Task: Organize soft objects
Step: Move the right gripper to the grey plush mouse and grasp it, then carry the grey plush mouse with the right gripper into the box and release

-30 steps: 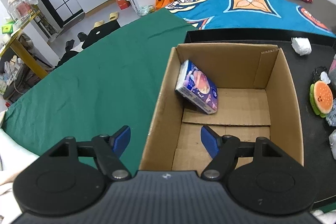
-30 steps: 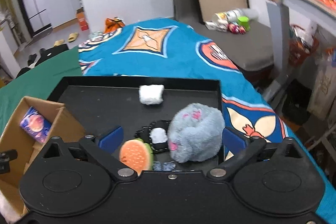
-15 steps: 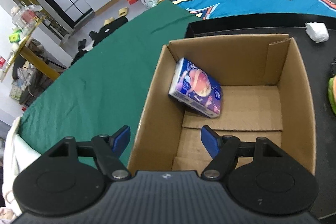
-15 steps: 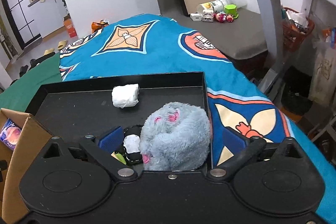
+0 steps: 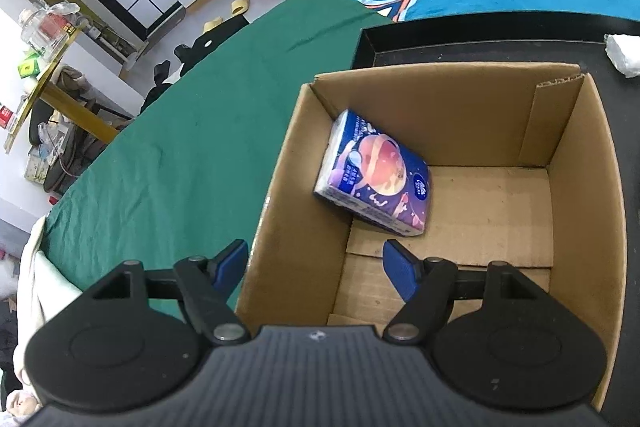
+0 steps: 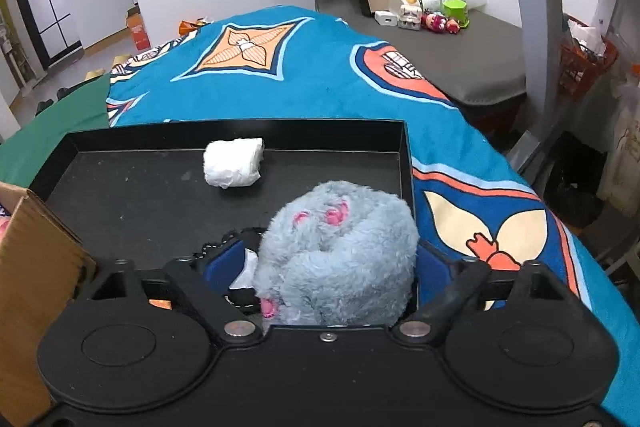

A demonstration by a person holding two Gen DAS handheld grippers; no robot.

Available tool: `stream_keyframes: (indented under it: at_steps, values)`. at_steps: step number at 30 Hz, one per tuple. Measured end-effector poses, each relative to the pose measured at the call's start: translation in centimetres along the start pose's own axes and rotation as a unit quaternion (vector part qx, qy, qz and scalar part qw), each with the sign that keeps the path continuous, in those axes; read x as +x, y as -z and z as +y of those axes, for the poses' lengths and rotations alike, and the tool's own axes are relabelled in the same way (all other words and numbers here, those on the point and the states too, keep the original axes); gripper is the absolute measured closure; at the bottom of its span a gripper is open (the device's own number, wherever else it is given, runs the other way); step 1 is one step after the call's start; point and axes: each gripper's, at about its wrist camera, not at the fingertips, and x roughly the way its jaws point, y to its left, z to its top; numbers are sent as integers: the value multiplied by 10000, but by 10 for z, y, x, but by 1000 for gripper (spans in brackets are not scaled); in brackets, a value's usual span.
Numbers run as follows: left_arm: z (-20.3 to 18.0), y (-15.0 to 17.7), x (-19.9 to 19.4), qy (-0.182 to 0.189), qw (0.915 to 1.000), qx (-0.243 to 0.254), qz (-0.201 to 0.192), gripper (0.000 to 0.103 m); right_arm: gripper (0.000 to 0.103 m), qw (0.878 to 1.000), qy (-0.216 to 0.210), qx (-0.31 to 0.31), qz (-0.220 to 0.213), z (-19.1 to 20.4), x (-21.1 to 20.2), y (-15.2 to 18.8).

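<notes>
In the right wrist view a grey plush toy [image 6: 340,247] with pink paws lies at the right of the black tray [image 6: 240,135]. My right gripper [image 6: 328,263] has its blue pads on either side of the plush and is closing on it. A black-and-white soft toy [image 6: 244,267] is partly hidden beside its left pad. A white soft roll [image 6: 234,167] lies at the tray's far side. In the left wrist view my left gripper [image 5: 316,263] is open and empty, straddling the left wall of a cardboard box [image 5: 440,99]. A blue tissue pack [image 5: 372,175] lies in the box.
The tray rests on a blue patterned cloth [image 6: 300,67] beside a green cloth [image 5: 180,127]. The box corner [image 6: 36,227] stands left of the right gripper. The white roll also shows in the left wrist view [image 5: 624,55]. A grey table leg [image 6: 536,47] stands to the right.
My right gripper moved right and forward onto the grey plush, and its pads have come in around it. My left gripper drifted slightly left by the box and stayed open.
</notes>
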Motion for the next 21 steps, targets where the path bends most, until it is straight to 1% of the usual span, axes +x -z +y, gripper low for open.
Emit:
stream_keyframes:
  at_steps: [1, 6, 9, 13, 17, 21]
  values:
    - [1, 0, -1, -5, 10000, 3, -8, 30, 31, 9999, 67, -52, -66, 0, -1, 0]
    - [8, 1, -3, 30, 10000, -46, -41, 30, 37, 9999, 33, -40, -102, -4, -3, -1]
    - [14, 1, -6, 96, 9999, -41, -53, 30, 38, 9999, 10, -9, -117, -4, -7, -1]
    - [26, 1, -13, 153, 9997, -34, -188, 30, 38, 9998, -44, -71, -161, 0, -15, -2]
    - [37, 5, -18, 338, 9990, -81, -264, 30, 38, 9994, -35, -69, -342, 3, -27, -4]
    - [41, 12, -21, 452, 9982, 15, -386, 30, 38, 9991, -61, 27, -420, 5, -39, -5]
